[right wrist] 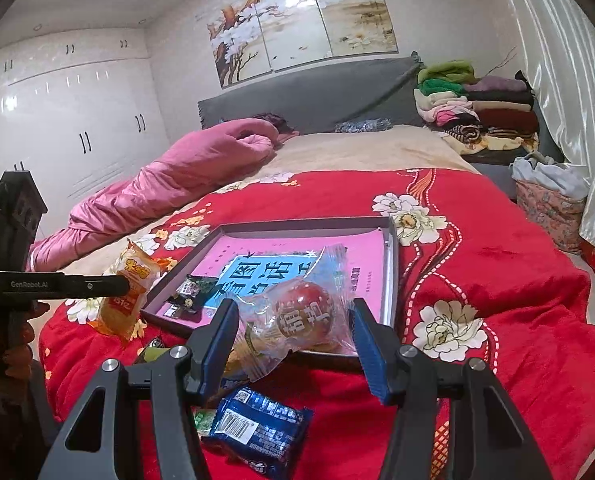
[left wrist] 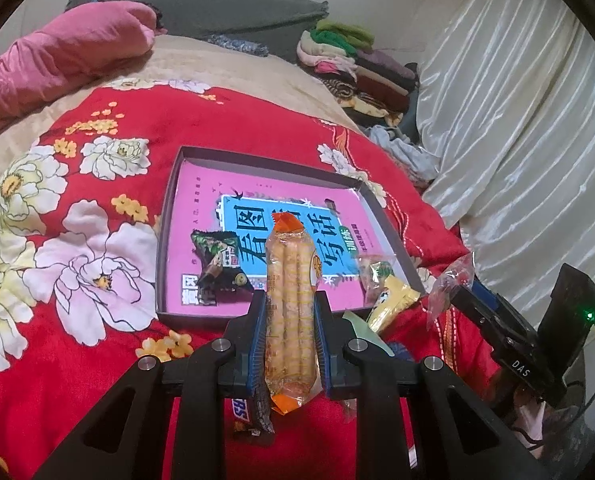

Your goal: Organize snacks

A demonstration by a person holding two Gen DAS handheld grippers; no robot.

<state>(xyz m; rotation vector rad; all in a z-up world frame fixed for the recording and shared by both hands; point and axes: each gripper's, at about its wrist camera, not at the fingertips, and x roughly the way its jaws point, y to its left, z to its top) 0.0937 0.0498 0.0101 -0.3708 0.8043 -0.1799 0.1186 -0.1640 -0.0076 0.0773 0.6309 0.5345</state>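
Observation:
A shallow dark box [left wrist: 168, 216] with a pink and blue printed bottom lies on the red floral blanket; it also shows in the right wrist view [right wrist: 392, 264]. My left gripper [left wrist: 290, 300] is shut on a long orange pack of biscuit rolls [left wrist: 289, 304], held over the box's near edge. The same pack shows in the right wrist view [right wrist: 127, 296]. My right gripper [right wrist: 295, 312] is shut on a clear bag with a red round snack [right wrist: 305, 312], just above the box's near edge. A dark green snack [left wrist: 217, 268] lies inside the box.
A yellow packet [left wrist: 393, 300] and a clear wrapped sweet [left wrist: 377, 272] sit at the box's near right corner. A Snickers bar [left wrist: 253, 412] and a blue packet [right wrist: 257, 428] lie on the blanket. A pink quilt [right wrist: 169, 184] and folded clothes [right wrist: 473, 104] lie beyond.

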